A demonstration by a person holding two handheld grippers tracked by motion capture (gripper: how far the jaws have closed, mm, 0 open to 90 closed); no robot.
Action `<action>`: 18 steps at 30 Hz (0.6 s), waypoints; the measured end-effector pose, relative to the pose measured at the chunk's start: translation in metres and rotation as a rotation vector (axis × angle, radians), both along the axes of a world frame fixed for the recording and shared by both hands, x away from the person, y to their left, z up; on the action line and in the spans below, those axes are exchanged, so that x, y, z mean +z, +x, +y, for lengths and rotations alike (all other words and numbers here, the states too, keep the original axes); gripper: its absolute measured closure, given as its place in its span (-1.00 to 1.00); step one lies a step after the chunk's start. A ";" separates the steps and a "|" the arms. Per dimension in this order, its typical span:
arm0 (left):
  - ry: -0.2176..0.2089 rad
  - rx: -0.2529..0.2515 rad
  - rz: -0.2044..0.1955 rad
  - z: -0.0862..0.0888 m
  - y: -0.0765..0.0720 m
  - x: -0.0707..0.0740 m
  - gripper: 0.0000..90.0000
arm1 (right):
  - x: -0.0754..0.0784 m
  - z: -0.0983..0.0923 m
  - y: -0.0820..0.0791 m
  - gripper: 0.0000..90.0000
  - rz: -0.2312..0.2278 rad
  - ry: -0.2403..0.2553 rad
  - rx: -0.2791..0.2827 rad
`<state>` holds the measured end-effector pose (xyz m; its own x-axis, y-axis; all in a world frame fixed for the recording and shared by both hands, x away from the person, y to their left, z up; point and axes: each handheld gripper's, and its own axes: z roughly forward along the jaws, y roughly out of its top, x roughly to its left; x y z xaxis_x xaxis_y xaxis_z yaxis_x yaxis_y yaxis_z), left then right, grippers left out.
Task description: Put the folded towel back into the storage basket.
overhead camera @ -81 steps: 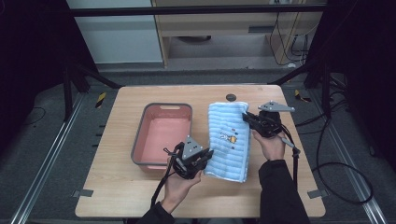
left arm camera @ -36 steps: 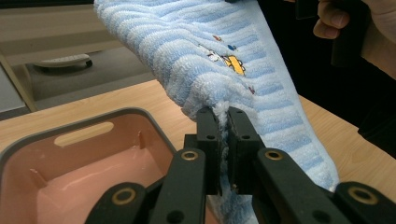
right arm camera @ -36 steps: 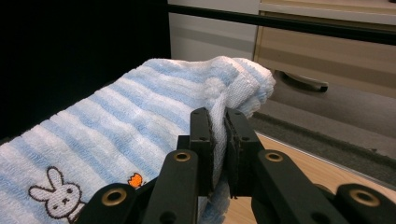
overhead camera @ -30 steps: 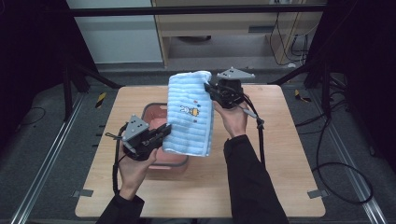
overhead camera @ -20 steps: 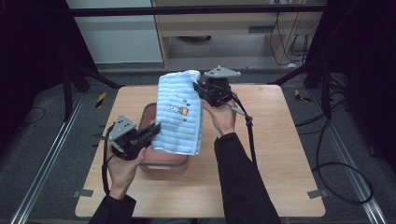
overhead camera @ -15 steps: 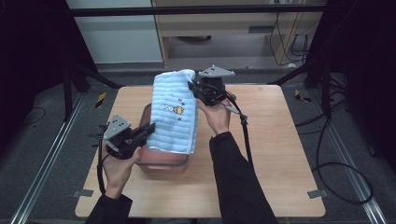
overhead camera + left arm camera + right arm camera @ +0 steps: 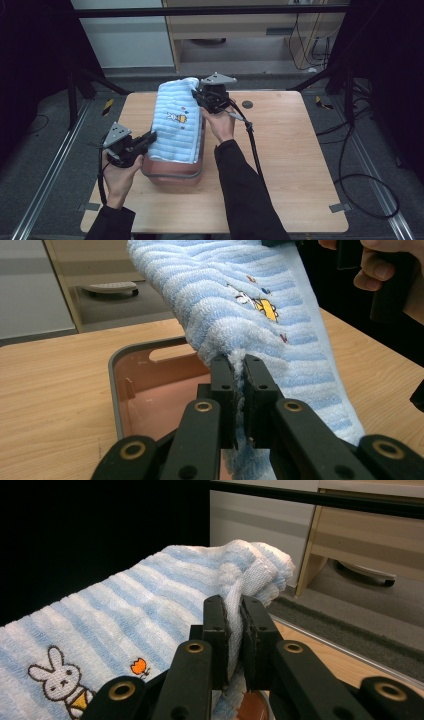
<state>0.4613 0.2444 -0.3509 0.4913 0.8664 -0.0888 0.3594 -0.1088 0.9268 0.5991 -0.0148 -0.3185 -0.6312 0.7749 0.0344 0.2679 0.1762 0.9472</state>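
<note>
High view: the striped towel point(image 7: 176, 125) hangs over the pink tray point(image 7: 172, 170), hiding its inside. Left gripper point(image 7: 239, 371) fingers clamp its lower corner; right gripper point(image 7: 233, 611) fingers pinch its far edge, bunched between them.

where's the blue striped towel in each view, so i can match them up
High view: the towel hangs left of centre, stretched between both grippers over the pink tray.
Left gripper view: it slopes down from top centre to lower right, its edge pinched in the fingers.
Right gripper view: it spreads from lower left to centre, its corner pinched in the fingers.
Shared landmark: the embroidered rabbit, also at and.
</note>
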 end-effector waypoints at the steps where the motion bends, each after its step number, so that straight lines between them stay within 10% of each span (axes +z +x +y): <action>1: 0.006 0.002 0.003 0.000 0.001 -0.002 0.88 | -0.002 0.001 0.001 0.84 0.000 0.000 0.001; 18: 0.060 0.019 0.064 0.003 0.008 -0.025 0.88 | -0.031 0.013 0.009 0.84 0.037 -0.033 0.013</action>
